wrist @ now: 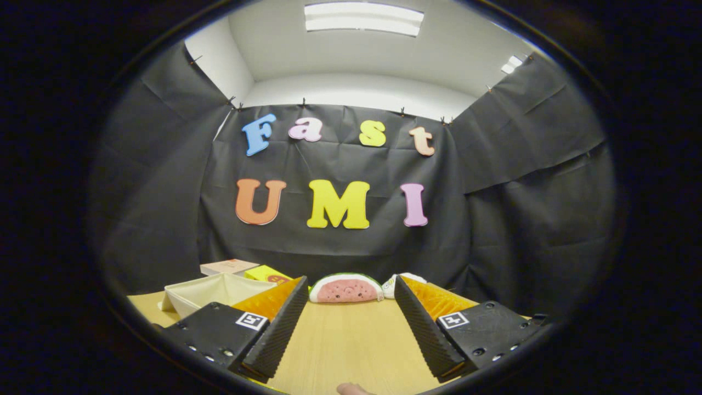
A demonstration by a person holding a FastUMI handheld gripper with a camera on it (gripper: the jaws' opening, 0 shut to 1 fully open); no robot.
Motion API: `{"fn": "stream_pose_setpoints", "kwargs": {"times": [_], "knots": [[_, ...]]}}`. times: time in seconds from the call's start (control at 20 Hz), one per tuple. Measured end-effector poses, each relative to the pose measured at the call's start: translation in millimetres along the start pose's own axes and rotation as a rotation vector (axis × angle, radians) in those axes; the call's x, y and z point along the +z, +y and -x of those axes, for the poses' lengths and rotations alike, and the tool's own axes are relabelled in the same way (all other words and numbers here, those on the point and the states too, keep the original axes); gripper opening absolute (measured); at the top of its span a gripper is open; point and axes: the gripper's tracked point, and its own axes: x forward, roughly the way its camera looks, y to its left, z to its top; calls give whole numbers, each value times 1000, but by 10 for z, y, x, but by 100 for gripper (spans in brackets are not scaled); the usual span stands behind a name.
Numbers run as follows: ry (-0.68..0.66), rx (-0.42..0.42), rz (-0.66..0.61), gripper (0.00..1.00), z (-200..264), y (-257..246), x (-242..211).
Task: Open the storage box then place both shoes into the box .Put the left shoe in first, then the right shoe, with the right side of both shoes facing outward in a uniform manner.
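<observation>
The watermelon-slice plush shoe, pink-faced with a green rind (346, 289), lies on its side at the far end of the pale wooden bench (351, 340), dead ahead of and beyond the fingers of the hand-held gripper (349, 323), and a second, whiter plush shoe (396, 282) peeks out just beside it, half hidden behind the right finger; which one is the left shoe I cannot tell from here. The fingers are spread wide apart with nothing between them, lined up as if to frame that pair, which looks like a straight run-in. Off behind the left finger sits the cream, open-topped storage box (204, 292), its near corner pointing this way and its lid-less mouth up, so the opening step seems done. Behind it a flat pink-white carton (227, 266) and a yellow carton (266, 274) crowd the back edge. Room to move: bare bench between the fingers and the shoes, then the black cloth wall close behind them, so little overshoot allowed. A fingertip (354, 389) shows at the near edge, under the gripper. The box sits near the bench's left edge, so a carry leftward wants care.
</observation>
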Motion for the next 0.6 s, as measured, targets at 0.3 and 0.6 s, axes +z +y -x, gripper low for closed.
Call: {"fn": "stream_pose_setpoints", "kwargs": {"times": [0.3,0.6], "knots": [[-22,-37,-37,97,100,-368,174],[-39,-63,-47,97,132,-658,166]]}}
